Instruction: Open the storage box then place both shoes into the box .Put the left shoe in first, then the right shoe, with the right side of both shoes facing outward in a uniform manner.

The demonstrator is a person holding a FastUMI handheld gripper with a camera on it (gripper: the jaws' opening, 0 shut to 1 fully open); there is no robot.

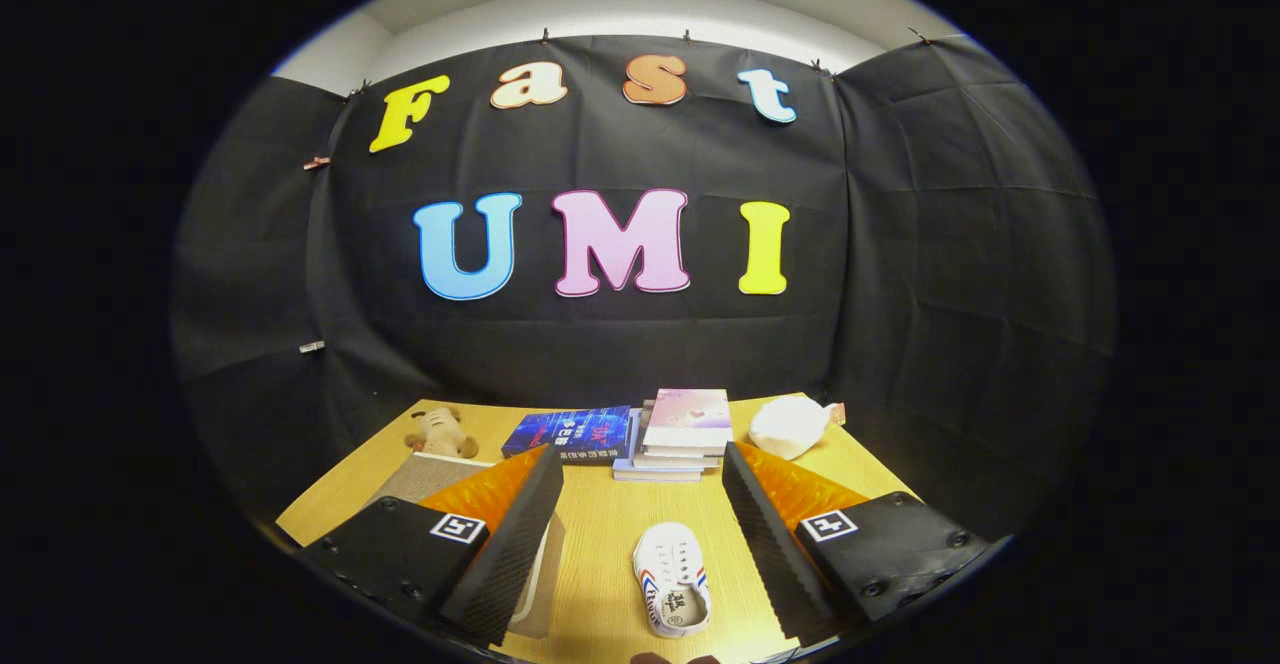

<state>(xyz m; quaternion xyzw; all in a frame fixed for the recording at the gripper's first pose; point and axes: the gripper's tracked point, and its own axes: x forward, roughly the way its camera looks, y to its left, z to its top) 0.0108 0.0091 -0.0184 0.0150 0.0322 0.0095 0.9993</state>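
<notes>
A black cloth wall closed off the back and both sides of the booth, with a pale ceiling above it, and a light wooden table [600,534] ran from the wall toward the camera. The gripper [640,514] hovered over the near part of the table with its 2 fingers spread wide apart, holding nothing. 1 white shoe [672,580] with red and blue side stripes lay flat on the table between the fingers, closer to the right finger, opening upward, not touched by either finger. Its toe pointed toward the wall and its heel toward the camera.

Under and beside the left finger sat a flat grey-beige thing with a pale edge [425,477], possibly the storage box or its lid; too much of it was hidden to be sure.

Beyond the fingertips, near the wall, a stack of books [682,434] with a pinkish cover on top stood in the middle. A dark blue book [568,433] lay flat just left of the stack. Farther left lay a small tan plush toy [440,433]. To the right of the stack rested a white rounded object [790,426], with a small brownish piece at its far side.
</notes>
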